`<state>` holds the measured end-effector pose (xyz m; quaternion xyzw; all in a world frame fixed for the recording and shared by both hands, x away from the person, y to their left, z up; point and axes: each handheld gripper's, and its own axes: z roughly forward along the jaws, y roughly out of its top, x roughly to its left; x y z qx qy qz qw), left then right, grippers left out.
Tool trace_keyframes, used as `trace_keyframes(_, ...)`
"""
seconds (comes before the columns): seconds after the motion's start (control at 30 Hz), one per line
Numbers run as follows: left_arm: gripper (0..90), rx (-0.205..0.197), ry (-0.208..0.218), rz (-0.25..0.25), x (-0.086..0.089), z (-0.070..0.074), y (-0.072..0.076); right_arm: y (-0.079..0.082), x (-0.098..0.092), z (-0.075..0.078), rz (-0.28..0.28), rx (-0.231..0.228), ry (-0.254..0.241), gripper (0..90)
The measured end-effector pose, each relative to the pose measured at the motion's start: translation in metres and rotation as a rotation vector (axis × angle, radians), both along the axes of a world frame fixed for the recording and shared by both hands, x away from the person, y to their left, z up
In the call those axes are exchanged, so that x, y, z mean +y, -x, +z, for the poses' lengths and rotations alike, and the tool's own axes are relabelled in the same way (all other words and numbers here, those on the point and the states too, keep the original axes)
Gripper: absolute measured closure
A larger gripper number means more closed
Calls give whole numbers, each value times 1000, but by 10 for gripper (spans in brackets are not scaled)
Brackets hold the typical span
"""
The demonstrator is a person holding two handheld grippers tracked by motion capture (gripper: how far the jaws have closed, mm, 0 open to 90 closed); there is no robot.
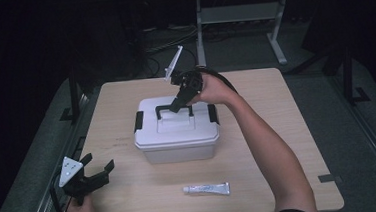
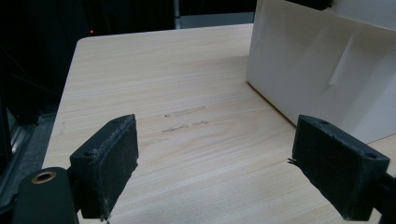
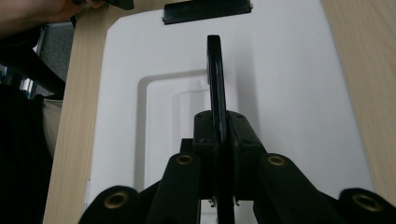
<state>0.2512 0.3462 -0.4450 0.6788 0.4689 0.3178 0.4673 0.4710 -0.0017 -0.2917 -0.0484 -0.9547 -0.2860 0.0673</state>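
Observation:
A white plastic box [image 1: 177,137] with black side latches stands in the middle of the table. Its black carry handle [image 1: 162,108] is raised upright on the lid. My right gripper [image 1: 177,106] reaches down onto the lid from behind and is shut on that handle. In the right gripper view the handle [image 3: 214,70] runs as a thin black bar straight out from between the closed pads [image 3: 241,135]. My left gripper [image 1: 100,167] rests at the table's front left corner, open with nothing between its pads [image 2: 117,149]. The box wall [image 2: 322,70] stands to the right ahead of it.
A white tube [image 1: 206,189] lies on the table near the front edge, in front of the box. The wooden table [image 1: 276,110] is bare to the right of the box. A desk frame [image 1: 240,17] stands on the floor beyond the far edge.

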Motion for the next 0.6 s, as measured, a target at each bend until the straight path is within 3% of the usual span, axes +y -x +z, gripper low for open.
trace_keyframes(0.6,137,0,0,-1,-1,0,0,7,-8,26,-9,-39,-37,839)
